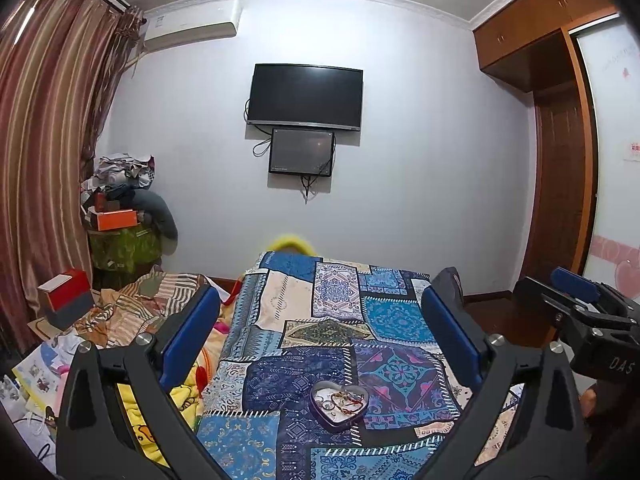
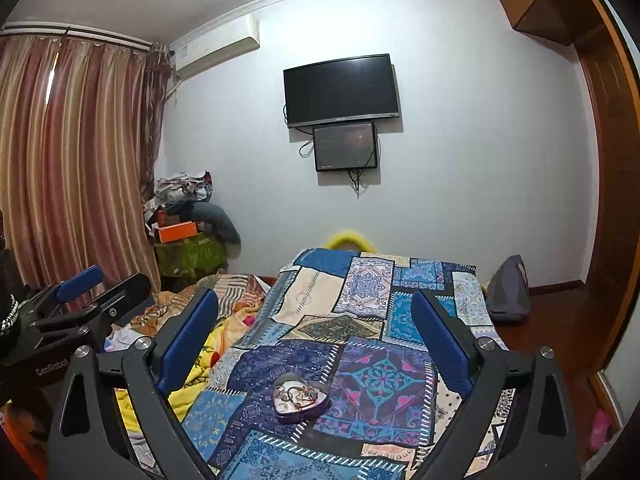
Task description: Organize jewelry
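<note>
A heart-shaped purple tin [image 1: 338, 407] lies open on a blue patchwork cloth [image 1: 392, 320], holding a tangle of jewelry [image 1: 341, 400]: rings, chains and a red cord. It also shows in the right wrist view [image 2: 300, 400]. My left gripper [image 1: 320, 336] is open and empty, held above and behind the tin. My right gripper [image 2: 316, 336] is open and empty, at a similar height. The right gripper shows at the right edge of the left wrist view [image 1: 576, 300]; the left gripper shows at the left of the right wrist view [image 2: 80, 296].
The cloth covers a narrow table [image 2: 464, 308]. A bed with striped and yellow bedding [image 1: 132, 312] lies left of it. A red and grey box [image 1: 68, 296], a pile of boxes and clothes [image 1: 120, 208], a dark bag [image 2: 508, 292] and a wooden wardrobe [image 1: 560, 160] stand around.
</note>
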Tool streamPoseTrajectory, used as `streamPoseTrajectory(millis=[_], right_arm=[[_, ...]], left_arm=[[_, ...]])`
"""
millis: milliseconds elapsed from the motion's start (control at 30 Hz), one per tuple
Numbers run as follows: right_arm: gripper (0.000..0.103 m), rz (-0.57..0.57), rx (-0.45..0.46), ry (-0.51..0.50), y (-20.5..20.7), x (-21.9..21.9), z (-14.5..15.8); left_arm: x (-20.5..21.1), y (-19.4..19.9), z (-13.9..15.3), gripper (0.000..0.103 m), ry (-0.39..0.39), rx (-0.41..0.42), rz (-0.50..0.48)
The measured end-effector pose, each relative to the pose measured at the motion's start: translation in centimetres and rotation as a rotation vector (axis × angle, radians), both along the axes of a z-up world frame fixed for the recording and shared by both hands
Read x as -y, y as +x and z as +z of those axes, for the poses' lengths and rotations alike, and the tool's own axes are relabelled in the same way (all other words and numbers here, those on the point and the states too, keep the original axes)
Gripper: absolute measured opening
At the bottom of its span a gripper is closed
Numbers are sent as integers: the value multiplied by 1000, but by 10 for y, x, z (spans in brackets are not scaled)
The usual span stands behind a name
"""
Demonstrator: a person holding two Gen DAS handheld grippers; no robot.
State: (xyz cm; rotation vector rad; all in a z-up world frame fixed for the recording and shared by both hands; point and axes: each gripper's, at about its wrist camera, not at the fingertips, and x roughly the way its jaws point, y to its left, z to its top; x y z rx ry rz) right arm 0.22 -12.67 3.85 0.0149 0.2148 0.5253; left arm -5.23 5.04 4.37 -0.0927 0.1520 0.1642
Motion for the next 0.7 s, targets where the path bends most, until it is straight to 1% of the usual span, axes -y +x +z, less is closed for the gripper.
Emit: streamPoseTrajectory(millis=[700], right_arm=[[96, 2, -9, -13, 1, 1, 3]], left_arm=[[-4, 5, -6, 102, -10, -27, 6]])
